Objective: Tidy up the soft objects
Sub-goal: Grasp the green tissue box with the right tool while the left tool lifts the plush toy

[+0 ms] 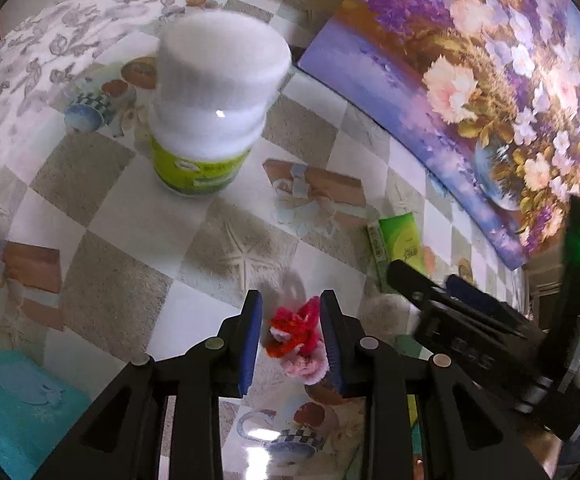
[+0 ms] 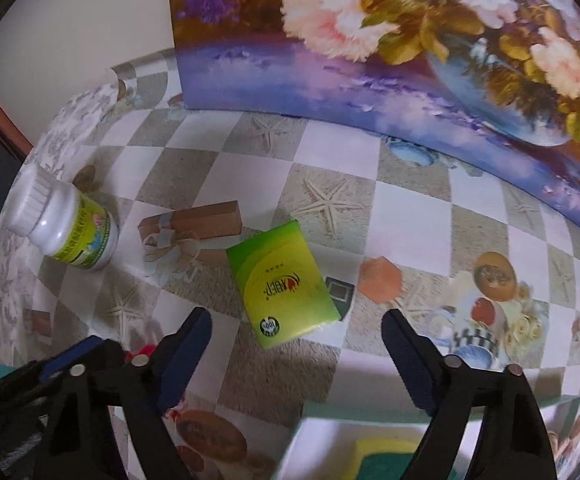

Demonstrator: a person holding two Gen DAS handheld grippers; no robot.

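Desk (image 2: 329, 368): covered with a checked cloth printed with starfish, gift boxes and teacups.

Left tool (image 1: 290, 332): points steeply down at the desk. Its jaws stand narrow, the blue pads pressed on either side of a fuzzy red-and-pink soft toy (image 1: 297, 332). The toy is held above the cloth, an orange part at its left and a pink tuft at its lower end. What the toy represents cannot be told.

Right tool (image 2: 297, 344): points steeply down, jaws wide apart, nothing between the pads. A green tissue pack (image 2: 282, 284) lies flat on the desk just beyond the fingertips and between their lines, untouched. In the left wrist view this tool shows at the right edge, close beside the left tool.

White jar (image 1: 214, 100): white ribbed cap, green-and-yellow label, standing on the desk well beyond the left tool. The image is blurred.

Flower painting (image 2: 409, 40): purple and cream blooms in a blue vase, standing at the far edge of the desk behind the tissue pack.

Turquoise container (image 1: 14, 400): at the lower left of the left wrist view, only a corner visible.

White-walled tray (image 2: 329, 436): directly beneath the right tool, holding a yellow-and-green sponge (image 2: 377, 460), partly hidden by the fingers.
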